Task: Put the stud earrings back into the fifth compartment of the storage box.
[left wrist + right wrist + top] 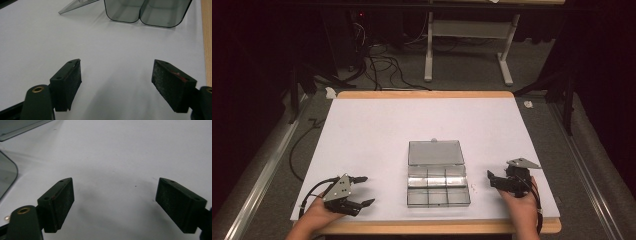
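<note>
High view: the clear compartment box (438, 186) lies on the white table (377, 130), near my edge and between my two tools, with its lid (435, 152) folded flat behind the tray. My left gripper (361, 190) rests well to the box's left, jaws spread and empty; my right gripper (490, 177) sits near the box's right side, jaws also apart with nothing between them. A very small item lies on the table just off the tray's right wall; I cannot identify it. Left gripper view: both pads (73, 82) stand wide apart over bare table, and two rounded tray corners of the box (147, 12) show ahead, apart from the jaws. Risk noted: the box is light, glossy plastic, so a one-sided push from this tool would likely skate it across the smooth sheet instead of seating in the grip. Right gripper view: pads (63, 200) again wide open, nothing clamped, with the box edge (7, 175) at the left margin. Risk noted: closing on the thin wall at an angle could tip the tray or flip the lid, and a careless sweep may knock the small item off the near edge
</note>
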`<state>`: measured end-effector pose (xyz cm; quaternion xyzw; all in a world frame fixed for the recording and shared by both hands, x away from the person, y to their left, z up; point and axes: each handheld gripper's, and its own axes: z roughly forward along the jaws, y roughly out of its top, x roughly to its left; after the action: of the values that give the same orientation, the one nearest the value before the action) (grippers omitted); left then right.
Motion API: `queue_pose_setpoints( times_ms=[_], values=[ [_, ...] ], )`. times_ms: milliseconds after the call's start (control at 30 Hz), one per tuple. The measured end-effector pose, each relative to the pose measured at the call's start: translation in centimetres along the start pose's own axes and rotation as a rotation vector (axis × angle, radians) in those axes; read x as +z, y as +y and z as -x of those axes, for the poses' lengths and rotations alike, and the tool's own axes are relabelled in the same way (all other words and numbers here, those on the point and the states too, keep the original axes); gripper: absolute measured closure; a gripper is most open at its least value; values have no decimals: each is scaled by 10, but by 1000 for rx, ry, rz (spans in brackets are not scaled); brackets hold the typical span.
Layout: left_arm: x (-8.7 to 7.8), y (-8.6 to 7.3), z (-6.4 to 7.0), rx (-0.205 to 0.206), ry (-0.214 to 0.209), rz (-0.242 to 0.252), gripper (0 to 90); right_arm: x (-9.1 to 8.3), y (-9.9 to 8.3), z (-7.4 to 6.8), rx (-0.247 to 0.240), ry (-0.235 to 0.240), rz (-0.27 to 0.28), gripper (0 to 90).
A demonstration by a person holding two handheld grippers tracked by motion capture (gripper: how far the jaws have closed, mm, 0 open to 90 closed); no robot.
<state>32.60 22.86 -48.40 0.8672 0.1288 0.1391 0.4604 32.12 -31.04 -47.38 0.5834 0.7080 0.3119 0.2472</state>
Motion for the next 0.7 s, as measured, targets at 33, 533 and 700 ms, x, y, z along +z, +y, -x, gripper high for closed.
queue_pose_setpoints(
  times_ms=[33, 533, 700],
  values=[
    [0, 0, 0, 0, -1, 0, 244, -3, -1, 0, 5, 7, 5, 162],
    [-1, 0, -1, -4, -13, 7, 244, -20, -4, -7, -34, 7, 28, 233],
    [-1, 0, -1, -6, -14, 8, 244, -20, -4, -13, -56, 29, 19, 287]
  ],
)
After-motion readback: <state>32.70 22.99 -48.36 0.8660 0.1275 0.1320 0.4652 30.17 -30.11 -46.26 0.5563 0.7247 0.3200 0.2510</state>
